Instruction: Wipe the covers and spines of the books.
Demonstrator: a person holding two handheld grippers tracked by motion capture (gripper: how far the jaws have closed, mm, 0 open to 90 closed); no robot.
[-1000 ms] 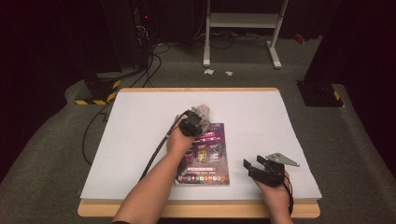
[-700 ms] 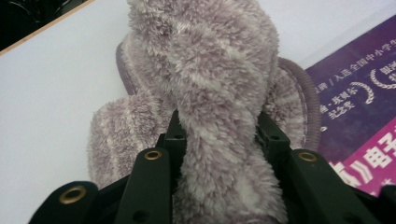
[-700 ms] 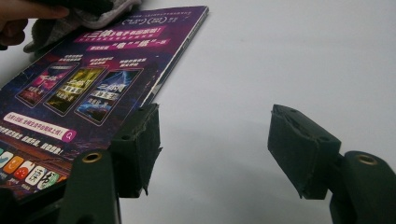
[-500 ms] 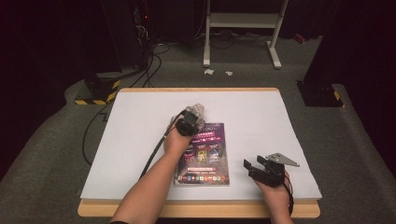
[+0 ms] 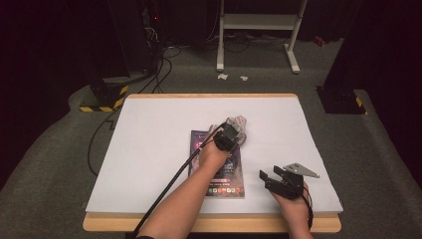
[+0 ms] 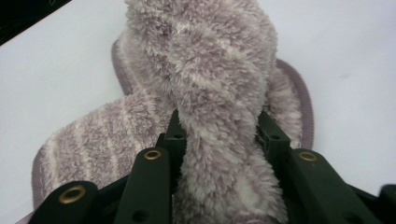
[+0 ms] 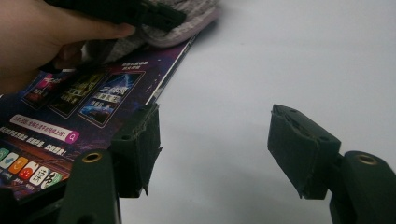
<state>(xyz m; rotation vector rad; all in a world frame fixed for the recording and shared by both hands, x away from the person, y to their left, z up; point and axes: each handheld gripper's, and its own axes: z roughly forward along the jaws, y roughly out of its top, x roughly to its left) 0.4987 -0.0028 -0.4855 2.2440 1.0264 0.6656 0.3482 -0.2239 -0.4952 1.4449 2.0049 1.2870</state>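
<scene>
High view: white-topped table (image 5: 149,149) with a wooden edge. A dark magazine (image 5: 226,177) lies flat near the middle. My left gripper (image 5: 230,135) sits at the magazine's far end, my left hand (image 5: 211,155) over its cover, cable trailing back toward me. A fuzzy grey-lilac slipper (image 5: 240,123) lies at the gripper's tip, just past the magazine's top right corner. My right gripper (image 5: 272,178) rests near the table's front edge, right of the magazine, apart from it, with its grey plate on top.

Left gripper view: my jaws are clamped on a bunched fold of the slipper (image 6: 215,84), plush pile bulging between and above them. The rest of the slipper spreads on the white surface behind, its darker bound rim showing at both sides.

Right gripper view: my jaws stand wide apart with nothing between them but bare white table (image 7: 289,60). The magazine (image 7: 84,107) lies beside the left jaw, its edge running away toward the slipper (image 7: 187,23), whose rim overlaps the magazine's far corner. My left hand (image 7: 42,42) shows at upper left.
</scene>
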